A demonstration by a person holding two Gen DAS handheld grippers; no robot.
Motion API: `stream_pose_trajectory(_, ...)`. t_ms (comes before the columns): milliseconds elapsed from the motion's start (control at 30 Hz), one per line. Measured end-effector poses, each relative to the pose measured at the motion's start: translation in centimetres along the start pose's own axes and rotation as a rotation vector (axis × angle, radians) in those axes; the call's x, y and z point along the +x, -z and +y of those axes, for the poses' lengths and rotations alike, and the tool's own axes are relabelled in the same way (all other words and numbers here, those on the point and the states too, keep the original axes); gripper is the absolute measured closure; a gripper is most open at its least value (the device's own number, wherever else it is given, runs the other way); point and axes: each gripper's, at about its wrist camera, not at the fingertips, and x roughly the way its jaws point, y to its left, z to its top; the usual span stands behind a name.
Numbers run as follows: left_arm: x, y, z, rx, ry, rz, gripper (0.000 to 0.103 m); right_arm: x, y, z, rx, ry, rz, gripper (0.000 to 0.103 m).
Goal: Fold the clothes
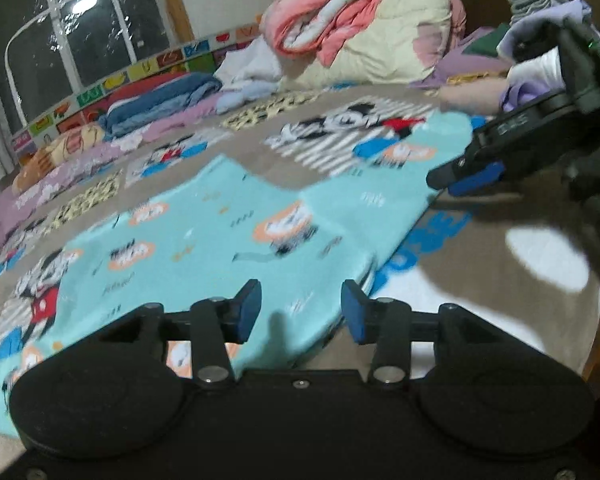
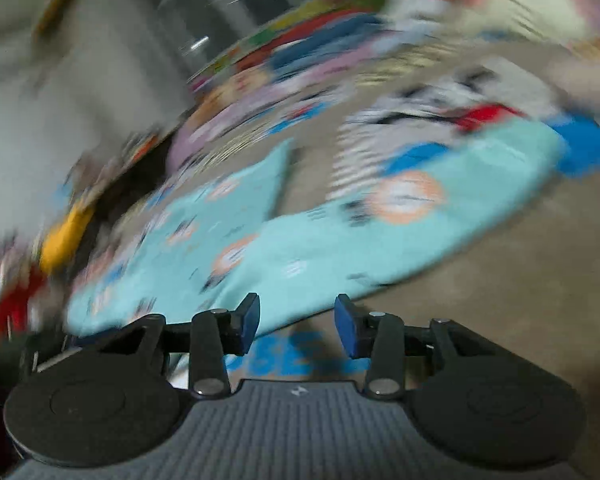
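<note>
- Turquoise garment [image 1: 204, 232]: thin soft knit w/ printed orange-ringed cartoon patches + small dark marks; lies mostly flat on the bed, long tapering shape, one notch-like step in its far edge. Same piece in right wrist view [image 2: 300, 240], heavily motion-blurred.
- Blanket [image 1: 480, 264] under it: fuzzy, plush taupe fleece w/ striped cartoon-mouse panels, big blue letters + white patches.
- Left gripper [image 1: 300, 312]: black matte body, round flat discs at each side, two blue rubbery pads [image 1: 249, 312] well apart, nothing between them; sits just above near edge of the garment.
- Right gripper [image 2: 296, 324]: same build, grey ribbed base plate, blue pads [image 2: 346, 330] spread wide, empty; hovers over the garment's near edge + blanket lettering. In left wrist view it shows at right [image 1: 466, 178], tips near the garment's right end — contact w/ cloth can't tell from that angle.
- Pile of bedding [image 1: 364, 28] at far side: puffy pink quilt on cream padded one, rumpled.
- Folded blue cloth [image 1: 160, 100], denim-like, beside a lilac sheet along the far edge.
- Colourful picture-tile strip [image 1: 112, 84] along the wall, glossy window [image 1: 80, 20] above w/ light reflection.
- Stacked clothes [image 1: 540, 12] top right, lilac + grey, soft folds.
</note>
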Motion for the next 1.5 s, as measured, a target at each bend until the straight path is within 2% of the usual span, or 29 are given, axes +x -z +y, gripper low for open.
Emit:
stream_pose_trajectory(100,1.0,-1.3,-0.3,-0.016,0.027,0.004,0.060,0.1,-0.3,-2.4,0.132,0.044,-0.040,0.062)
stream_pose_trajectory(200,2.3,-2.4,-0.2,-0.044,0.046,0.020,0.060,0.7,-0.5,-3.3,0.197,0.042,-0.066,0.062)
stream_pose_trajectory(333,4.0,-3.7,0.0,-0.082,0.072,0.042,0.060,1.4,-0.8,-3.4,0.200,0.056,-0.076,0.063)
stream_pose_trajectory(433,5.6,-4.9,1.1,-0.130,0.081,0.071,0.068,1.3,-0.8,-2.8,0.151,0.094,-0.082,0.063)
stream_pose_trajectory(567,9.5,-7.1,6.9,-0.293,0.047,0.149,0.076,0.7,-1.0,0.6,-0.086,0.246,-0.134,0.060)
stream_pose_trajectory(600,10.5,-7.6,8.1,-0.318,0.041,0.165,0.078,0.8,-1.0,1.6,-0.143,0.238,-0.146,0.060)
stream_pose_trajectory(700,13.8,-9.4,10.9,-0.373,0.047,0.207,0.084,1.8,-0.6,4.7,-0.250,0.103,-0.140,0.060)
stream_pose_trajectory(800,17.2,-11.2,12.5,-0.405,0.069,0.239,0.087,3.8,0.9,8.7,-0.428,0.006,-0.085,0.063)
stream_pose_trajectory(867,19.6,-11.9,13.1,-0.426,0.077,0.262,0.091,5.3,2.0,11.3,-0.549,-0.055,-0.046,0.069)
stream_pose_trajectory(933,22.4,-12.4,13.7,-0.445,0.076,0.289,0.092,6.7,2.9,12.8,-0.616,-0.084,-0.001,0.072)
stream_pose_trajectory(1100,28.2,-12.9,14.7,-0.461,0.055,0.328,0.094,9.5,4.4,13.7,-0.678,-0.108,0.140,0.070)
stream_pose_trajectory(1333,33.3,-14.7,16.7,-0.518,0.054,0.341,0.095,9.4,4.5,13.1,-0.623,-0.143,0.148,0.070)
stream_pose_trajectory(1433,34.4,-15.9,16.8,-0.511,0.041,0.358,0.093,9.3,4.7,13.2,-0.623,-0.143,0.147,0.070)
stream_pose_trajectory(1500,34.2,-16.5,17.4,-0.546,0.038,0.336,0.093,9.1,4.7,13.2,-0.619,-0.145,0.148,0.070)
